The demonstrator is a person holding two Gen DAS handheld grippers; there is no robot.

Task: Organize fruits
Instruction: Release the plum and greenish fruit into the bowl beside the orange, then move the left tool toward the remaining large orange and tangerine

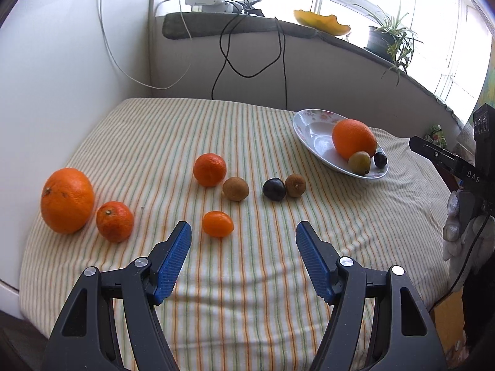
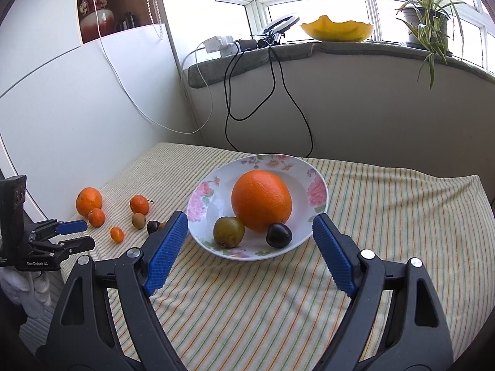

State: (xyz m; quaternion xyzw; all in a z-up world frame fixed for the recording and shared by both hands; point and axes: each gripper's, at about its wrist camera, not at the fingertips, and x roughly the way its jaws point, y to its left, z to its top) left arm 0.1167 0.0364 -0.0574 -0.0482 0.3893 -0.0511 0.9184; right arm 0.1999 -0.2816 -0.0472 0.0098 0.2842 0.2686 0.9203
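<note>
Both grippers empty, jaws apart.
Left gripper and right gripper each hang spread wide, gripping nothing; a gloved hand holds the right one.

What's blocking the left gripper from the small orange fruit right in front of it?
Nothing visible. The left gripper is open and empty, and the small orange fruit lies on bare striped cloth just ahead, slightly left of centre between the fingers. Its nearest neighbours, the brown fruit and the mandarin, sit apart from it.
</note>
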